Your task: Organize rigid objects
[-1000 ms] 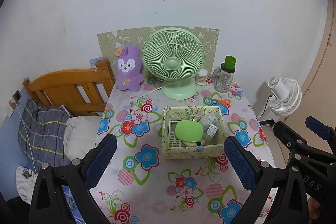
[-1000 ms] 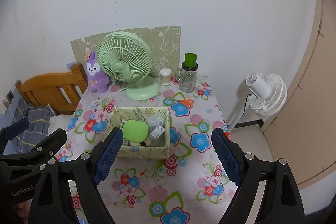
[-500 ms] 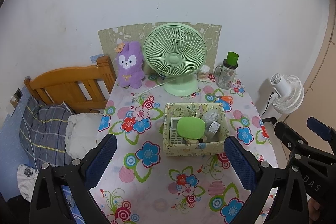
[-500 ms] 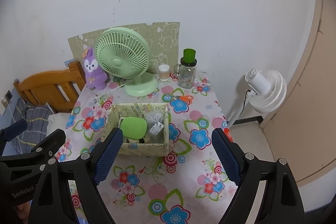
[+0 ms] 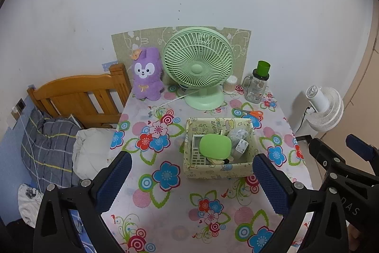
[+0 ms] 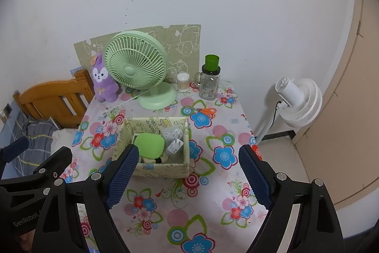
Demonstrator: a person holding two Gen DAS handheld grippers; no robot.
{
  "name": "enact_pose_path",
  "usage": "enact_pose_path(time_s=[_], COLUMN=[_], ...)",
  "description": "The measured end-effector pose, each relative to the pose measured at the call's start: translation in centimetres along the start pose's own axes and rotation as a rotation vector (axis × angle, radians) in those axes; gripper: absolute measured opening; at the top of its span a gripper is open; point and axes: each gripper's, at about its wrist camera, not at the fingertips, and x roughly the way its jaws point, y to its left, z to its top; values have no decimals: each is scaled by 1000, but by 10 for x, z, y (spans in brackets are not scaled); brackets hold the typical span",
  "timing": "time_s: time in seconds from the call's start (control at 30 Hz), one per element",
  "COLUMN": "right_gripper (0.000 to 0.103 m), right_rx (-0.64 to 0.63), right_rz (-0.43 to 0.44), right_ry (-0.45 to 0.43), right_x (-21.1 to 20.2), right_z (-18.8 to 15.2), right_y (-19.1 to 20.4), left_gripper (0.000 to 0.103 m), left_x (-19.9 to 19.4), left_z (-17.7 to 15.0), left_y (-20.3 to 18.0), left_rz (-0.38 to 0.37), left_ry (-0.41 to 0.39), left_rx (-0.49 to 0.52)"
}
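Tongs, two pairs: left gripper (image 5: 189, 178) and right gripper (image 6: 187, 170) both hang wide open, holding nothing, above the flowery table (image 5: 165, 210). One box (image 5: 219, 167) sits mid-table with one green case (image 5: 215, 146), one calculator (image 5: 197, 153) and one white plug (image 5: 241, 146) inside. One pair of scissors (image 5: 251, 113) lies behind it.

On the table (image 5: 165, 217) there was one patterned box (image 5: 218, 167) near the centre. Inside it lay one green oval case (image 5: 215, 146), one calculator (image 5: 197, 153), one white charger plug (image 5: 241, 146) and one clear bag of cable (image 5: 238, 133).

Toward twelve o'clock stood one green desk fan (image 5: 198, 68). At eleven o'clock sat one purple plush rabbit (image 5: 147, 75). Toward one o'clock were one jar with a green lid (image 5: 257, 84), one tub of cotton swabs (image 5: 231, 84) and one pair of orange-handled scissors (image 5: 251, 113). Off the table at three o'clock stood one white floor fan (image 5: 324, 108). There were two grippers, the left gripper (image 5: 191, 179) and the right gripper (image 6: 189, 172), each with two blue-padded fingers.
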Motion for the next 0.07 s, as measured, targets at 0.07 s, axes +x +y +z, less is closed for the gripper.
enact_pose_path(time_s=[0.07], right_gripper=[88], right_rx=[1], right_rz=[1], right_ry=[5], right_x=[2], right_z=[-1], right_y=[1], left_gripper=[103], left_x=[2], left_z=[0], left_y=[1], left_rz=[-4], left_ry=[0], left_rx=[-5])
